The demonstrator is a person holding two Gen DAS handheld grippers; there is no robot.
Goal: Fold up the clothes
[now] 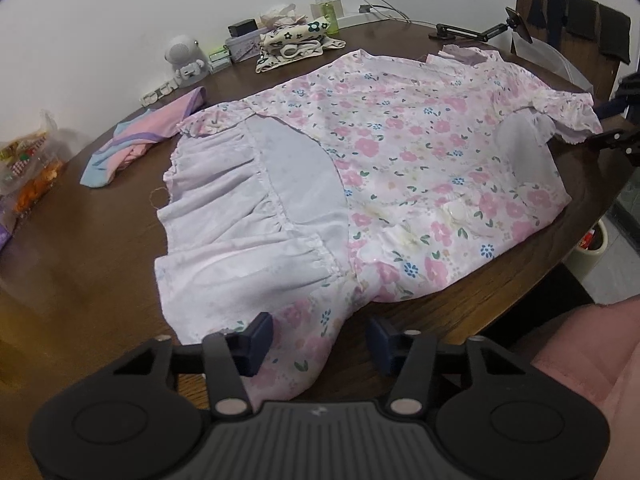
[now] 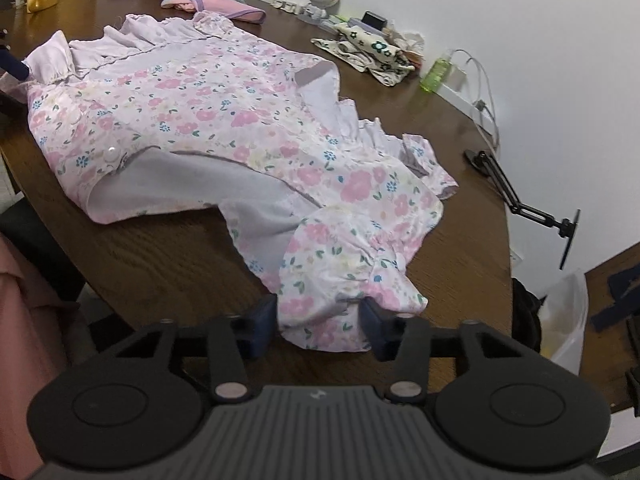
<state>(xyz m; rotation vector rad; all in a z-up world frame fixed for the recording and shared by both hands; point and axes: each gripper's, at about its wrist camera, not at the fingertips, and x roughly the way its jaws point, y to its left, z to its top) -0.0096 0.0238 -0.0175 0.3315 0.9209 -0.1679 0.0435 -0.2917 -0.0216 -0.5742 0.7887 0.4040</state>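
**Floral dress on round table, both grippers at its edges**

Item: dress (image 1: 384, 168), pink and blue flowers on pale cloth, lying flat on the brown wooden table (image 1: 80, 248); plain lilac lining turned up along the ruffled hem and at one sleeve; two round buttons showing near the dress's front edge.

Left gripper (image 1: 320, 338): at the hem corner of the dress; jaws spread, a fold of floral cloth lying between them and touching only the left finger.

Right gripper (image 2: 320, 320): at the ruffled sleeve of the dress (image 2: 224, 120); jaws spread, with the sleeve's bunched cloth filling the gap between the pads; a firm pinch cannot be told.

Beyond the dress, toward the wall: a folded pink and blue garment (image 1: 140, 140); a small white robot toy (image 1: 184, 56); a flower-print cloth (image 1: 296, 44); a green bottle (image 2: 436, 72); a black jointed stand (image 2: 520, 196).
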